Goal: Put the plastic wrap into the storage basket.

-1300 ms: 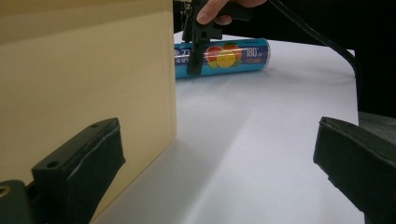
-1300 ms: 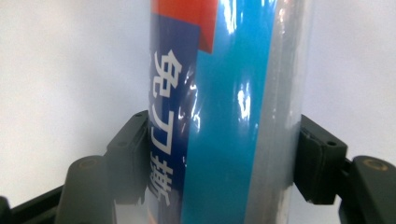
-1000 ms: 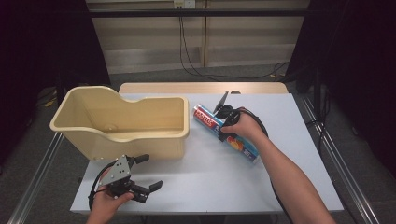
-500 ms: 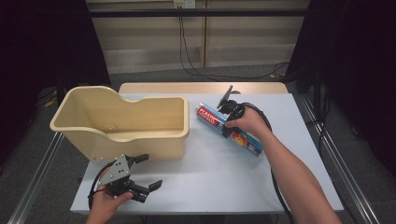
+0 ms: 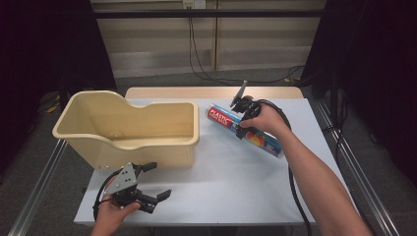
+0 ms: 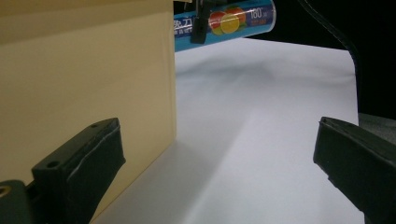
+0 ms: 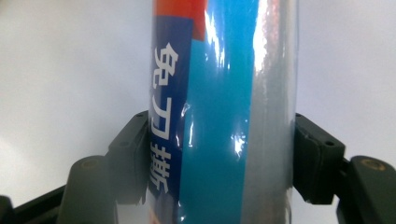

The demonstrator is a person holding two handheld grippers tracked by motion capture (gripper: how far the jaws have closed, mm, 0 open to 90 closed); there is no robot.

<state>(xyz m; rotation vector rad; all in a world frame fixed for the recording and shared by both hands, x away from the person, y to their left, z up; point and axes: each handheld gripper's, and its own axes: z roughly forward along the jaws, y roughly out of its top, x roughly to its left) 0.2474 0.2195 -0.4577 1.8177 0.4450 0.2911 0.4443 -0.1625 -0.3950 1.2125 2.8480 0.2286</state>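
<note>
Inspector: Plastic wrap roll, blue with fruit print, lies diagonally over the white table at about two o'clock from the table's centre. Its capped end points toward ten o'clock, at the tub.

Clerk: Held or loose?

Inspector: Held. The right gripper is clamped across the roll's middle; in the right gripper view both black pads press flat on the wrapper, one on each side. The left gripper view shows the roll clear of the tabletop, with that gripper's jaw crossing it.

Clerk: And the other hand?

Inspector: Left gripper sits at seven o'clock on the table, near the front edge, just in front of the tub. Its jaws stand wide apart with nothing between them; its own view shows bare table in the gap.

Clerk: The tub?

Inspector: Beige plastic tub, at nine o'clock, open top, one corner overhanging the table's left edge. The roll's near end is close beside the tub's right wall but apart from it. In the left gripper view the tub wall stands just beside one jaw.
</note>
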